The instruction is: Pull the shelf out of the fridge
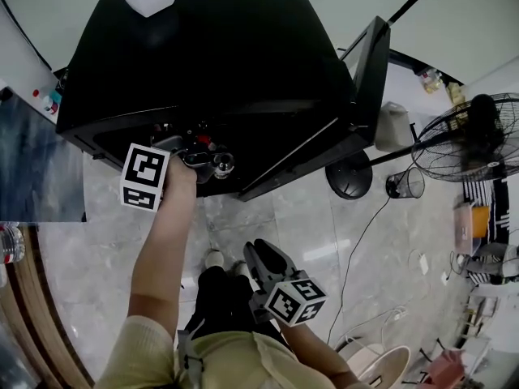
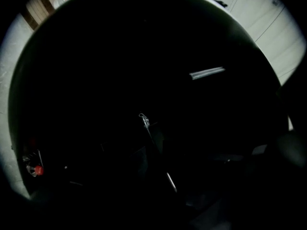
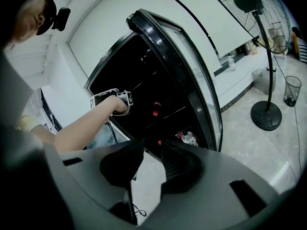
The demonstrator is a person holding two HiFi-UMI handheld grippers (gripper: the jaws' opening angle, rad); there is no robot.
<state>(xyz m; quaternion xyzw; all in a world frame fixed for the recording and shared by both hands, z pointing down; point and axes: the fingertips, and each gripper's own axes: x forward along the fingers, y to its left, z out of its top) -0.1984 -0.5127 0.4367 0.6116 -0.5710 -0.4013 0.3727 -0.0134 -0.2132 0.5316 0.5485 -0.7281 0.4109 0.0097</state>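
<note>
- Jaws of the right gripper (image 3: 152,164) stand a little apart with nothing between them; only pale floor (image 3: 144,195) shows through the gap.
- From the head view, the right gripper (image 1: 258,256) is held low, close to the person's body and well apart from the fridge (image 1: 211,55).
- Jaws of the left gripper (image 1: 203,162) cannot be read: its own view is almost wholly black, with just a thin bright wire (image 2: 144,121) glinting in the dark.
- That left gripper is at the fridge's open front, its nose inside the dark interior, with the left hand (image 1: 180,177) gripping it.
- Inside the fridge, the shelf (image 3: 176,109) shows as a thin pale line, with a red-capped item (image 3: 153,103) above it.
- A bottle (image 3: 188,138) lies low in the fridge, near the foot of the door.
- The glass door (image 3: 192,71) stands swung wide.
- A standing fan (image 1: 478,136) is off to the right on the floor.
</note>
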